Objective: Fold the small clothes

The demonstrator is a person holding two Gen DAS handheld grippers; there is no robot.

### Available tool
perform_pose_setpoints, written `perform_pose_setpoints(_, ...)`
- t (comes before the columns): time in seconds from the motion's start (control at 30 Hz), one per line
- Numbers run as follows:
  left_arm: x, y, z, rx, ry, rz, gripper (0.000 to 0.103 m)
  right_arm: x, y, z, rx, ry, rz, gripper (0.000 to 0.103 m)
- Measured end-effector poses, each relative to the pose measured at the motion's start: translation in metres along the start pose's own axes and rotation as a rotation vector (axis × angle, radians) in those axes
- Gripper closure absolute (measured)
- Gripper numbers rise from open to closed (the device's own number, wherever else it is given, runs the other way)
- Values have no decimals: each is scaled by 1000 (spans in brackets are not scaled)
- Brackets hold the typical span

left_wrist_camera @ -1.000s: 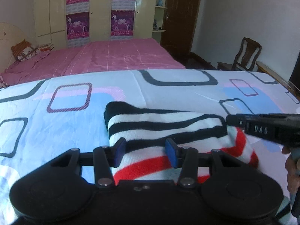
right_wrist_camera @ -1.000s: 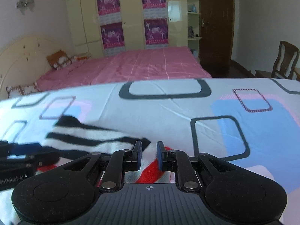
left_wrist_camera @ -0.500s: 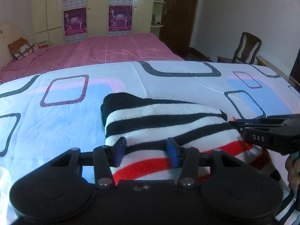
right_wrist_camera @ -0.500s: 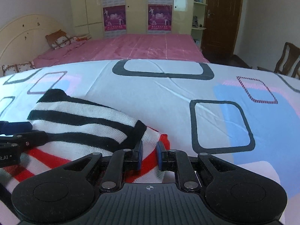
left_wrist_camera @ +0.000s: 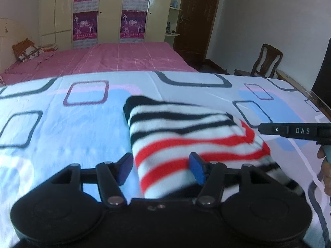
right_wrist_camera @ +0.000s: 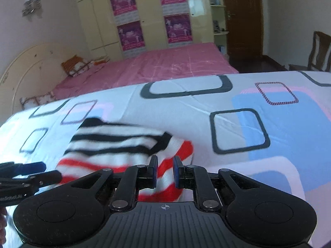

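Striped knit garment (left_wrist_camera: 186, 136) lies folded on the patterned bedsheet (left_wrist_camera: 62, 124), roughly mid-sheet, black/white stripes at the far end, red/white stripes toward the cameras. Looks like a small sweater or similar, already doubled over w/ a layer lapped on top; exact type can't tell.

Handling, as a judgement: soft, light, floppy knit, no stiffness, won't hold shape if lifted by one point. Thickish, so folds stay rounded and may spring back a bit. Not slippery; the weave should grip pads well. Not fragile, though a claw tip could snag a loop. Best hold: near edge/corners of the red-striped end, one claw per corner, pinching all layers together so the top layer doesn't slide off.

Left claw (left_wrist_camera: 160, 168) is over the near red-striped edge, jaws opening, cloth between them; the left pad stands clear of the fabric, so it's letting go rather than gripping. Right claw (right_wrist_camera: 164, 172) has its jaws drawn close w/ red-striped cloth in the narrow gap between them; appears to pinch the garment's right near edge.

Beyond: a pink bed (left_wrist_camera: 115, 60), wardrobe w/ posters (left_wrist_camera: 107, 10), a wooden chair (left_wrist_camera: 268, 61) at right.
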State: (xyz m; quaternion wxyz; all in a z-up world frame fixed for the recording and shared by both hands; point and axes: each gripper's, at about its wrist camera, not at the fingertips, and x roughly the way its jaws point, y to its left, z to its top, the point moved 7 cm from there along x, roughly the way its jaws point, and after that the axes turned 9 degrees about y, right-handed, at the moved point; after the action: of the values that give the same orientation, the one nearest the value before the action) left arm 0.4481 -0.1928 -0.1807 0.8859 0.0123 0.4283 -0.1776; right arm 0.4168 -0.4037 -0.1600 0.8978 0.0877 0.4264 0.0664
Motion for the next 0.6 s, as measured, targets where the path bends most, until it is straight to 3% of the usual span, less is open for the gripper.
perform_pose_setpoints(0.23,-11,-4,-19,-11,20,-64,44,-18,18,-44,-17,31,-42,88)
perform_pose_setpoints(0.37,-8,-9,-33,51,61,-100,44,-27,22,-57,10,28,-93,88)
perform_pose_setpoints(0.47,-1,-4,-35,17,84,-141,43,-19,19,-72,-12,77,-172,88)
perform_pose_setpoints(0.6,3,1,-36,0,103,-177,40,-19,13,-73,34,78,-197,88)
